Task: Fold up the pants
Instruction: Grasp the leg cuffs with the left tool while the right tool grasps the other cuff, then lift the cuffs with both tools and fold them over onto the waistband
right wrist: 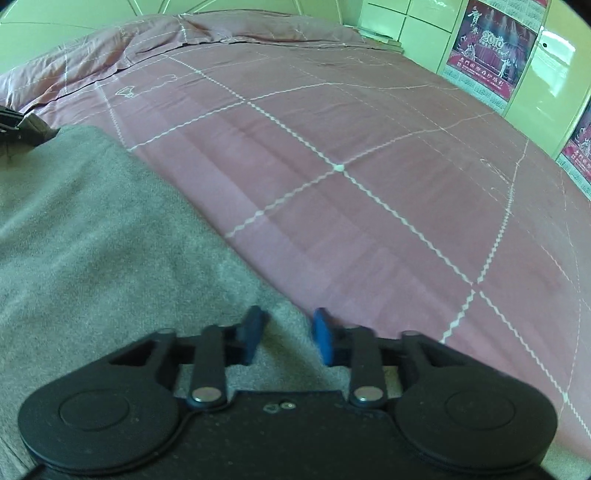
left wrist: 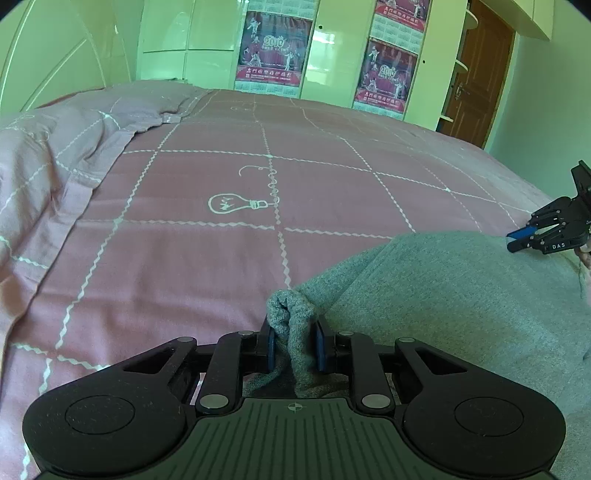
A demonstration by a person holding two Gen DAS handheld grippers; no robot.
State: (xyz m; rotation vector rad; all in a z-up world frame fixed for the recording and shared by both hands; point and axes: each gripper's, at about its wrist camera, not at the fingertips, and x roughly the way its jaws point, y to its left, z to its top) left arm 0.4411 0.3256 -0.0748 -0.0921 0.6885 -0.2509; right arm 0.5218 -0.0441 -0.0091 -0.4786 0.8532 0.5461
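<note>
Nearest, in the left tongs [left wrist: 295, 343]: a bunched corner of the gray pants [left wrist: 443, 295], pinched tight between the blue pads, with cloth sagging behind them. To the right of that grip, flat gray fabric across the bed [left wrist: 221, 258], its far edge curving across the pink checked cover.

At the right tongs [right wrist: 287, 334]: pads apart, a clear gap between them, gray cloth under that gap and nothing pinched. Just beside the pants' long edge, with that edge running diagonally up and to the left from the right pad. Seen from the left wrist, low over the far right end of the pants.

Beyond the pants, wide bare cover to the front and right. At far left, a rumpled pink quilt [left wrist: 55, 155] heaped along the bed's side. Behind the bed, pale green wardrobe doors [left wrist: 207, 33] with red posters [left wrist: 275, 48], and a brown door [left wrist: 480, 74] at far right.
</note>
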